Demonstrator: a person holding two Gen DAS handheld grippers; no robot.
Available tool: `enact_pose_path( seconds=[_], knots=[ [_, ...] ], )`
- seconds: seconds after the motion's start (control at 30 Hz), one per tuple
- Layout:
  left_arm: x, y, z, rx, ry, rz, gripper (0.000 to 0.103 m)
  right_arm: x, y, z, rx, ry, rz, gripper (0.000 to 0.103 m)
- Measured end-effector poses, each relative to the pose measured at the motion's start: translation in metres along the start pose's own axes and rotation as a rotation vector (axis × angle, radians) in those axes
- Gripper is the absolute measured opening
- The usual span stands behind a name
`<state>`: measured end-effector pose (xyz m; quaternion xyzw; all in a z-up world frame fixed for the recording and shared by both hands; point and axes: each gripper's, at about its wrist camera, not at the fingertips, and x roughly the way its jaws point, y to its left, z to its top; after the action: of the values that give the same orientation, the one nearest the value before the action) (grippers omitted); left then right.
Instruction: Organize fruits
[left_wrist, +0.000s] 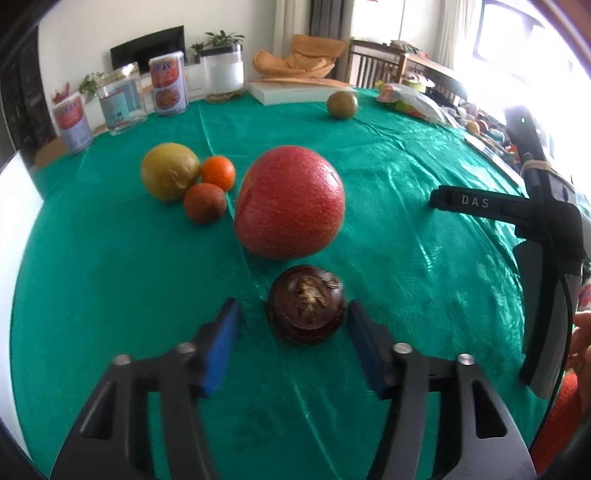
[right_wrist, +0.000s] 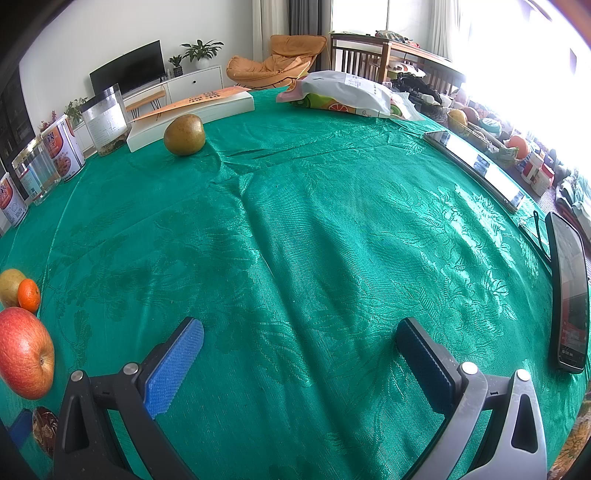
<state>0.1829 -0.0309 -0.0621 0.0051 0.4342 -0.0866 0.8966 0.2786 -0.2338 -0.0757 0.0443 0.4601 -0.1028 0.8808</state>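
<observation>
Your left gripper (left_wrist: 291, 325) has its blue-padded jaws either side of a dark brown, round mangosteen-like fruit (left_wrist: 306, 310) sitting on the green patterned tablecloth (left_wrist: 110, 295). The right pad looks to be at the fruit's side, while a clear gap shows between the left pad and the fruit, so you are not clamped on it. Just beyond it stands a large red apple (left_wrist: 290, 201). To the apple's left, a yellow-green round fruit (left_wrist: 168, 171), a small orange mandarin (left_wrist: 218, 172) and a reddish-brown round fruit (left_wrist: 204, 203) cluster together, touching. A greenish-brown round fruit (right_wrist: 184, 134) lies well apart near the far edge, beside a flat white box (right_wrist: 221, 107). Your right gripper (right_wrist: 299, 365) hangs over bare cloth with its jaws spread wide and nothing between them. A black phone (right_wrist: 569, 295) lies to its right.
</observation>
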Motion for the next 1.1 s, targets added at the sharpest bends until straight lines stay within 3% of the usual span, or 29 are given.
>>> enact_pose_path(
  seconds=[0.13,0.3,0.4,0.47,0.53,0.77,1.03,1.1],
  knots=[
    [-0.019,0.031,-0.012,-0.052,0.009,0.022,0.042,0.0,0.0,0.0,0.0,0.0,0.0,0.103],
    [-0.038,0.082,-0.033,-0.098,0.024,0.126,0.042,0.0,0.0,0.0,0.0,0.0,0.0,0.103],
    [-0.038,0.1,-0.043,-0.13,0.036,0.122,0.045,0.0,0.0,0.0,0.0,0.0,0.0,0.103],
    [-0.037,0.103,-0.045,-0.14,0.037,0.157,0.077,0.0,0.0,0.0,0.0,0.0,0.0,0.103],
    [-0.034,0.107,-0.047,-0.158,0.041,0.165,0.087,0.0,0.0,0.0,0.0,0.0,0.0,0.103],
    [-0.031,0.108,-0.049,-0.152,0.03,0.195,0.099,0.0,0.0,0.0,0.0,0.0,0.0,0.103],
    [-0.03,0.108,-0.049,-0.151,0.034,0.193,0.102,0.001,0.001,0.001,0.015,0.0,-0.011,0.103],
    [-0.03,0.108,-0.049,-0.151,0.034,0.192,0.102,-0.002,0.006,-0.001,-0.031,0.005,0.039,0.103]
  ],
)
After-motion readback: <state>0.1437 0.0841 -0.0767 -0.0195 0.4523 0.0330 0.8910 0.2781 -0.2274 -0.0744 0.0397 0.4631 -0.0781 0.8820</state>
